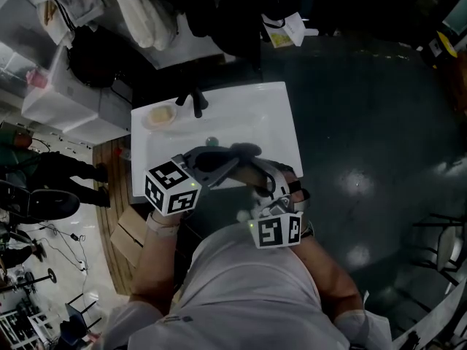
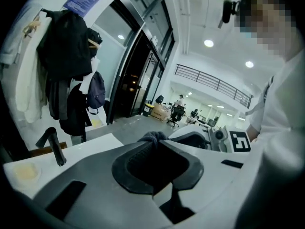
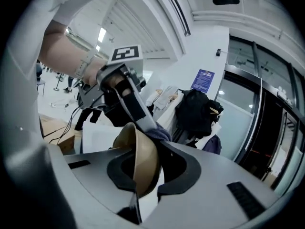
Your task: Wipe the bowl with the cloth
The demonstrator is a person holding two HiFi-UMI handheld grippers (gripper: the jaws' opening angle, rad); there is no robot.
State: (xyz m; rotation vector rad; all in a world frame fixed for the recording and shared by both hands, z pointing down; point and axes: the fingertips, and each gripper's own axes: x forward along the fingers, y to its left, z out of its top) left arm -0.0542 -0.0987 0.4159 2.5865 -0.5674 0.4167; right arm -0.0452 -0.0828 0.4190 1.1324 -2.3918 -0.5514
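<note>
In the right gripper view, a tan bowl (image 3: 141,162) stands on edge, its rim clamped in my right gripper (image 3: 145,151), which is shut on it. My left gripper (image 3: 138,116) reaches in from the left, shut on a dark bunched cloth (image 3: 160,133) that touches the bowl's upper rim. In the left gripper view the cloth (image 2: 152,137) shows as a wad pinched at the jaw tips, with the right gripper (image 2: 217,138) just beyond it. In the head view both grippers meet over the sink's near edge: left gripper (image 1: 235,160), right gripper (image 1: 268,187), cloth (image 1: 245,150). The bowl is hidden there.
A white sink (image 1: 277,115) lies in front of me, with a black faucet (image 1: 195,102) and a yellowish soap dish (image 1: 160,115) at its far left. Dark coats (image 2: 66,56) hang behind it. A cardboard box (image 1: 128,232) sits on the floor at the left.
</note>
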